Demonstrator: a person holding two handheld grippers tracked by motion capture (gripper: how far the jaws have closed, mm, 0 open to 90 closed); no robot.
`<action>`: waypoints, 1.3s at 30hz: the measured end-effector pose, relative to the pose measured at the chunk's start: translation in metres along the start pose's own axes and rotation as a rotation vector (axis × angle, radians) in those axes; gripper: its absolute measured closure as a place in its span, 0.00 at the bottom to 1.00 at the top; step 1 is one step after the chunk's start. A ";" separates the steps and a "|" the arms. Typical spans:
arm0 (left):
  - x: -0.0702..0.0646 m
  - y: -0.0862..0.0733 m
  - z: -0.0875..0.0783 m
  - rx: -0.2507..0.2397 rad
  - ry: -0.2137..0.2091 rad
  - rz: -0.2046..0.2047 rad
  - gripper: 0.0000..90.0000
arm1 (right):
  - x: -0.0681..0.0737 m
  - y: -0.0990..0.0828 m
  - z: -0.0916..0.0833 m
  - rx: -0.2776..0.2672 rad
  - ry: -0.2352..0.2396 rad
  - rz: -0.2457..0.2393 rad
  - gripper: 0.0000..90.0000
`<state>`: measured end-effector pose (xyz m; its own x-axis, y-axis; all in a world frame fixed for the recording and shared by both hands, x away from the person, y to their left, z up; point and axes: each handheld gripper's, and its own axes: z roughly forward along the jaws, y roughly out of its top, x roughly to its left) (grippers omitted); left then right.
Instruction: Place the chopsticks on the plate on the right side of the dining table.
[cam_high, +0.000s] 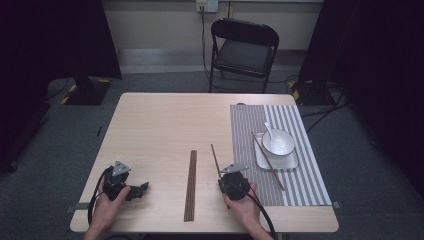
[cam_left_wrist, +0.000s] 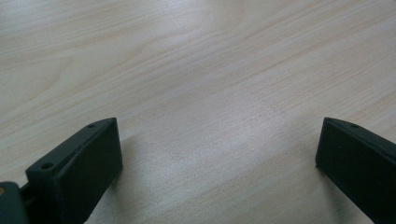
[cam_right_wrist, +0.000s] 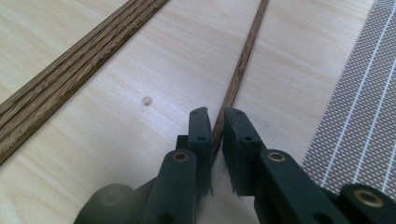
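No readable text, labels, brands or numbers anywhere. Checked light wood worktop (cam_high: 160, 130), grey striped woven placemat (cam_high: 295, 185), wall socket plate (cam_high: 207, 5): all blank or too small.

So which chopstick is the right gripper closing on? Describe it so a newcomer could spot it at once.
Start at the striped placemat on the table's right half. Just off its left edge, on bare wood, lies a single chopstick, its near end between the right gripper. Unlike the bundle of chopsticks further left, it lies alone; another chopstick leans across the plate.
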<state>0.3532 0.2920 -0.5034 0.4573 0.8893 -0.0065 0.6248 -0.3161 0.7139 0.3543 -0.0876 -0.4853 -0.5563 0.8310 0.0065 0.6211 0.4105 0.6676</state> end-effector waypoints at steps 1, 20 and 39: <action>0.000 0.000 0.000 0.001 -0.001 0.002 0.00 | -0.001 0.001 0.001 -0.001 -0.005 0.004 0.91; 0.000 0.000 0.000 0.000 0.000 0.000 0.00 | -0.019 0.006 0.003 0.006 -0.016 0.055 0.95; 0.000 0.000 0.000 0.000 0.000 0.000 0.00 | -0.022 0.004 0.004 -0.005 -0.023 0.030 0.84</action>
<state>0.3532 0.2919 -0.5034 0.4570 0.8895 -0.0067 0.6249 -0.3156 0.7141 0.3717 -0.1028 -0.4857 -0.5244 0.8514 0.0091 0.6342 0.3834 0.6714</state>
